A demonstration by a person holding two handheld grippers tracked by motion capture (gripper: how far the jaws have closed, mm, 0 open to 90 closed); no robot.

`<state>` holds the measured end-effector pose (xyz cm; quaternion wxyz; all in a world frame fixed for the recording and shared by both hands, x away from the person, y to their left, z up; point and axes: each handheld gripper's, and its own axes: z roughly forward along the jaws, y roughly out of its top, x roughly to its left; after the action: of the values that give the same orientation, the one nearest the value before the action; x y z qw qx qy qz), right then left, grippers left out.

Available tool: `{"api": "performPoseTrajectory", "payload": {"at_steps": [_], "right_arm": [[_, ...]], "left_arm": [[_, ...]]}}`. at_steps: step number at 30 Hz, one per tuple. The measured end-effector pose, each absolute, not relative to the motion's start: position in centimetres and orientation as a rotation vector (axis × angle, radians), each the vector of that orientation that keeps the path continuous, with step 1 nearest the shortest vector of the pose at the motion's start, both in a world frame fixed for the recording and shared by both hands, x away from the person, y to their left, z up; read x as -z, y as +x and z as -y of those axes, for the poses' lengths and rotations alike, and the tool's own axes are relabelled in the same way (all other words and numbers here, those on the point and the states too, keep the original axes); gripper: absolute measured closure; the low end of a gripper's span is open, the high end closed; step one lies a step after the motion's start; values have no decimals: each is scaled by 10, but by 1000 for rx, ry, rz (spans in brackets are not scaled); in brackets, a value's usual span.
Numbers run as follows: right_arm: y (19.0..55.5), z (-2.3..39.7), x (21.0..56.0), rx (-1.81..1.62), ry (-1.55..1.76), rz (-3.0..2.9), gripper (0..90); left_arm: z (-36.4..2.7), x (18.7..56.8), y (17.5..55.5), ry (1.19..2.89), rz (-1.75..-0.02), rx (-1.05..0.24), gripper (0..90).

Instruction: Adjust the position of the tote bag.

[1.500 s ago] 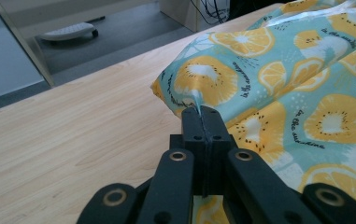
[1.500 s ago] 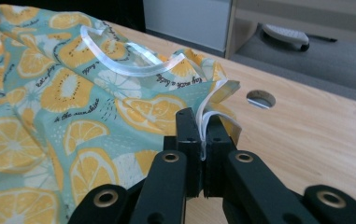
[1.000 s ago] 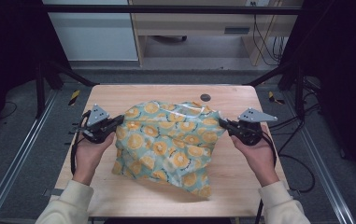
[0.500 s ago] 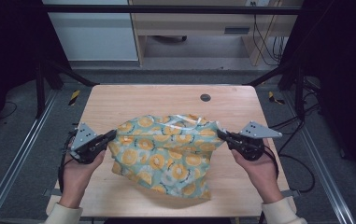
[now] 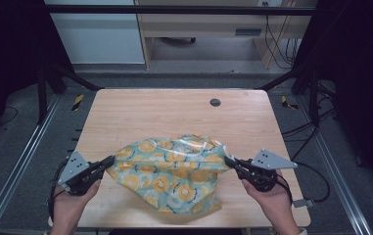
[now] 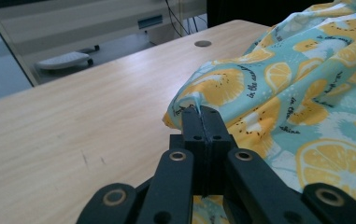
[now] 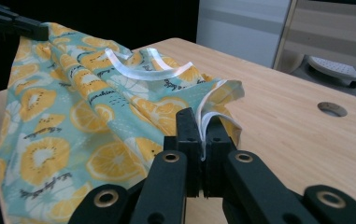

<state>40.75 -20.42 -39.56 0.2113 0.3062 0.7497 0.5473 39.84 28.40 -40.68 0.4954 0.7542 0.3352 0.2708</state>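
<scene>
Now cloth [image 5: 172, 174] stretched between grippers

You work at a light wooden table [image 5: 140, 117] with rounded corners and a round grommet hole [image 5: 215, 102] near its far edge. Beyond it stands a pale wood desk [image 5: 198, 29] beside a white cabinet [image 5: 96, 39]. Grey floor [image 5: 22, 142] surrounds you, with black cables [image 5: 311, 171] trailing at your right.

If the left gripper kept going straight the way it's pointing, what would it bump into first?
The left gripper is already shut on a corner of the lemon-print cloth, so it would push into more of that cloth straight away. It points across toward the right gripper holding the far end, which it would probably meet next.
</scene>
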Motion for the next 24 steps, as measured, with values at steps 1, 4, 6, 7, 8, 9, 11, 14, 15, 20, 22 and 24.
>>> {"api": "performPoseTrajectory", "payload": {"at_steps": [1,4,6,7,8,9,11,14,15,20,22,24], "right_arm": [[407,204,396,-1521,851,-2083,887],[399,206,400,-1540,843,-2079,887],[392,208,404,-1557,844,-2075,887],[387,210,409,-1573,830,-2085,887],[385,211,412,-1570,827,-2098,887],[384,211,416,-1563,825,-2112,887],[383,212,420,-1550,822,-2127,887],[381,217,434,-1519,840,-2195,886],[381,217,434,-1519,840,-2195,886],[384,219,445,-1466,878,-2252,885],[385,218,448,-1430,880,-2275,885],[388,217,451,-1424,900,-2290,884]], "left_arm": [[-284,407,398,1828,-812,-656,900],[-286,409,388,1835,-795,-641,900],[-287,409,382,1829,-788,-631,900],[-288,412,379,1835,-787,-612,900],[-288,412,379,1835,-787,-612,900],[-288,413,378,1844,-786,-601,900],[-286,419,379,1878,-778,-570,900],[-281,432,382,1951,-768,-501,900],[-281,432,382,1951,-768,-501,900],[-273,441,385,2046,-756,-485,900],[-272,444,387,2070,-754,-478,900],[-270,448,390,2097,-756,-471,900]]}}
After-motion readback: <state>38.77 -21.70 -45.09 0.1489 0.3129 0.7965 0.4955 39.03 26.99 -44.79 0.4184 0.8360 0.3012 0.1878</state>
